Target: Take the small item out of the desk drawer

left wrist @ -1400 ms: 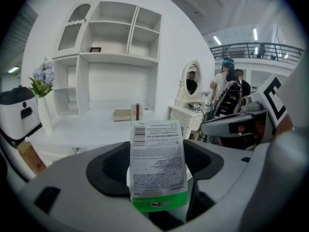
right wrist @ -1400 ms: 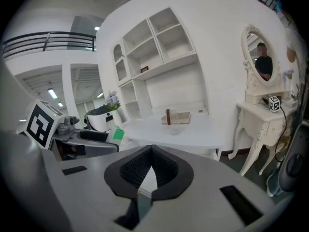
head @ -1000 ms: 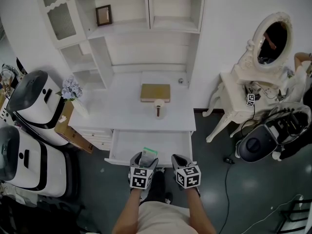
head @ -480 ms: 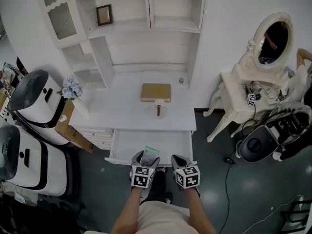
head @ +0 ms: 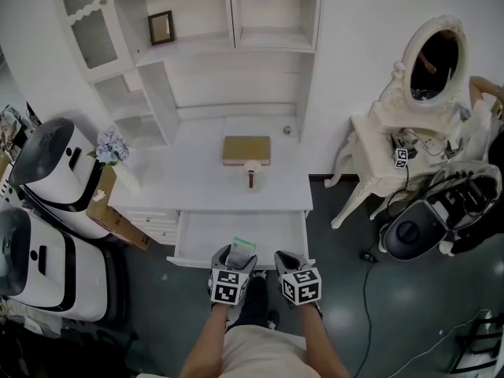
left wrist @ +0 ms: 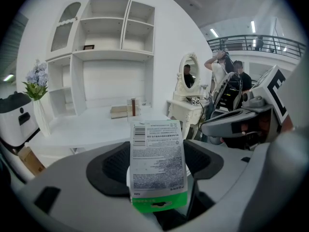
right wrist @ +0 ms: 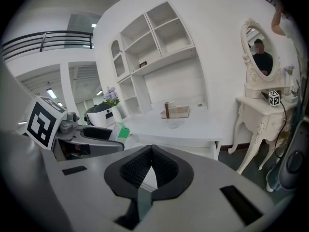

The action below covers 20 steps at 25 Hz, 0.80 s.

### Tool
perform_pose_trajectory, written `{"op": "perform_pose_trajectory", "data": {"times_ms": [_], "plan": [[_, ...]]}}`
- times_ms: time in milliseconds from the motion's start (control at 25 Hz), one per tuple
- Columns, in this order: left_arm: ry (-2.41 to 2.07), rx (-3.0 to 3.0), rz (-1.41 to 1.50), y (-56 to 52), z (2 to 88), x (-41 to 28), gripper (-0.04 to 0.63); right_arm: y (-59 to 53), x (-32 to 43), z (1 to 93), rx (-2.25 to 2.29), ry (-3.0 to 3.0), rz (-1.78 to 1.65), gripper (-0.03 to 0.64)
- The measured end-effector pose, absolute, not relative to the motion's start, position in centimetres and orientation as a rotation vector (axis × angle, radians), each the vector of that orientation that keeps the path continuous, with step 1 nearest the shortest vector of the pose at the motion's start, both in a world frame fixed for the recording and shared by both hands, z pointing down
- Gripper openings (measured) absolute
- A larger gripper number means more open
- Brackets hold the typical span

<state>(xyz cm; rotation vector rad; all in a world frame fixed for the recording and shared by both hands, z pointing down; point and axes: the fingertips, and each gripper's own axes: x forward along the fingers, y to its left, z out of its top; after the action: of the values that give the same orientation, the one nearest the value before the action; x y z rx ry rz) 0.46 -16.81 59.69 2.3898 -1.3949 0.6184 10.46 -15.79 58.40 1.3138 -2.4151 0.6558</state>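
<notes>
One small packet point(left wrist: 157, 163), white with a green edge, is pinched upright in the left gripper point(head: 236, 255), jaws clamped on its sides, just over the front edge of the open drawer point(head: 197, 239). The right gripper point(right wrist: 147, 166) is closed up with nothing in it, right beside the left. Looks like the take-out step is basically done. Next I'd guess it needs a landing spot, probably the table point(head: 189, 183), so a steady carry and a gentle release.
</notes>
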Motion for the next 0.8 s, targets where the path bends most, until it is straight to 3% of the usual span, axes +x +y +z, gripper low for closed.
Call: {"op": "perform_pose_trajectory", "data": {"times_ms": [800], "plan": [[-1.377, 2.396, 0.597, -15.9, 60.3, 0.2, 0.357, -16.0, 9.3, 58.4, 1.272, -2.428, 0.595, 0.026]]}}
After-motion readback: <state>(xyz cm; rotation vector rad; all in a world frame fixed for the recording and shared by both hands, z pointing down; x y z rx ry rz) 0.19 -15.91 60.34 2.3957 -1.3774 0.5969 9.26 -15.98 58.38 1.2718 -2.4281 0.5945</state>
